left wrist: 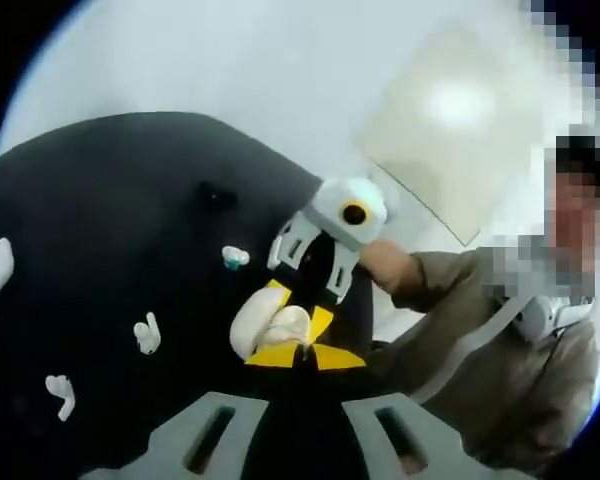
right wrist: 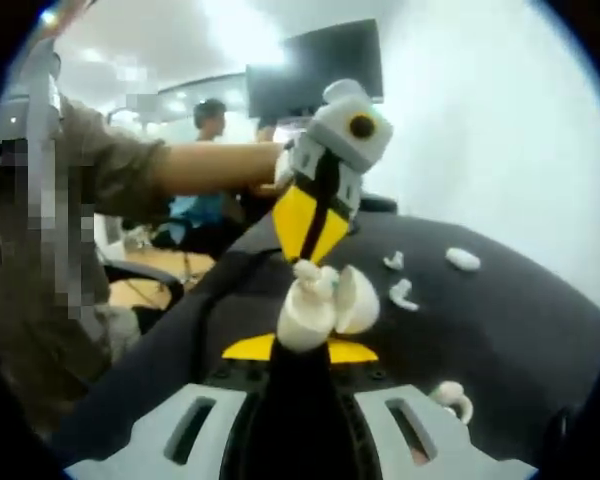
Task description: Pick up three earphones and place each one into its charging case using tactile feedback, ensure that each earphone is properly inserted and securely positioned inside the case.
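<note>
While the right gripper (right wrist: pixel 300 348) holds the open case (right wrist: pixel 310 322) between its two jaws, the left gripper (right wrist: pixel 308 258) comes at it from 12 o'clock in the right gripper view. Its yellow jaws are pinched nearly shut on a small white earphone (right wrist: pixel 306 272). The earphone is touching the top of the case, right at its open mouth. The lid leans away toward 3 o'clock.

The earphone's long side seems to run the same way as the left jaws, pointing down at 6 o'clock into the case. I cannot tell if it sits all the way in its hole yet.

So the next push should go straight along that line, from 12 to 6, while the right gripper keeps the case from tipping. The left gripper is the one doing the pushing.

More white earphones lie on the black table (left wrist: pixel 100 200), well apart from the case. In the left gripper view one (left wrist: pixel 147 333) is at 9 o'clock, and another (left wrist: pixel 60 395) at 8 o'clock
</note>
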`<state>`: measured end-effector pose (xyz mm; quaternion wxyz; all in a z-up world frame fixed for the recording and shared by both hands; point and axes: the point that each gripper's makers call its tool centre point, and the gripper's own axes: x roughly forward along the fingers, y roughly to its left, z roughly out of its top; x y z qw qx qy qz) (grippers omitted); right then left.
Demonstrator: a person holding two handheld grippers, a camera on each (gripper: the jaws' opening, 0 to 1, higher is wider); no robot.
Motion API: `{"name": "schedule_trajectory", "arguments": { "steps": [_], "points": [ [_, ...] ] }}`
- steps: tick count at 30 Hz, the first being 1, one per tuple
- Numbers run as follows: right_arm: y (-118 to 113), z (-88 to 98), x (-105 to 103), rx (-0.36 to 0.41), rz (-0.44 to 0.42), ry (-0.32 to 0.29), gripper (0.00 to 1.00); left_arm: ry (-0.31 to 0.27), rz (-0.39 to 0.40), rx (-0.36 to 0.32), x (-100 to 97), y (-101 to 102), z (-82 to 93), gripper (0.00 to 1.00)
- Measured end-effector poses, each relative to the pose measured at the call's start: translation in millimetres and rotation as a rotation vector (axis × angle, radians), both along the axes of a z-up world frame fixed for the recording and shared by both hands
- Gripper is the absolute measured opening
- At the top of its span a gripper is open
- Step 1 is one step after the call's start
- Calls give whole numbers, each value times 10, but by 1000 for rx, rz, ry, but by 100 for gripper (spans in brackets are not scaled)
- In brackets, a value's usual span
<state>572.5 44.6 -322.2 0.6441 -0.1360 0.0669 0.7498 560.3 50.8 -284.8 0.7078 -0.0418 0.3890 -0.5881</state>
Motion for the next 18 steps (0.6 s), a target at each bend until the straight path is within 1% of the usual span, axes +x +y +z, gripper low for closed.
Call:
{"name": "schedule_trajectory", "arguments": {
  "steps": [2, 4, 6, 7, 9, 12, 13, 15, 16, 17, 18],
  "points": [
    [1, 0, 3, -2, 1, -1, 19, -27, -4, 6, 7, 10, 1, 2],
    [2, 1, 3, -1, 1, 10, 19, -42, 13, 23, 34, 68, 18, 2],
    [3, -5, -18, 0, 0, 0, 18, -95, 43, 22, 103, 112, 68, 1],
    [5, -6, -19, 0, 1, 3, 18, -113, 72, 14, 142, 134, 96, 1],
    [6, -10, -21, 0, 0, 6, 18, -168, 110, 2, 224, 180, 140, 1],
    [8, -16, -28, 0, -2, 2, 16, -222, 133, 2, 272, 203, 176, 2],
    [6, -17, -30, -1, -2, 5, 16, -231, 134, -6, 261, 191, 189, 2],
    [3, -17, -38, 1, -1, 4, 16, -242, 119, -22, 226, 146, 163, 2],
    [1, -18, -41, 0, -2, 3, 16, -260, 116, -11, 233, 134, 116, 3],
    [0, -18, -43, 0, -1, 2, 16, -296, 121, 22, 271, 151, 47, 3],
    [-1, -18, -45, 0, -2, 3, 16, -325, 127, 36, 294, 157, 0, 3]
  ]
}}
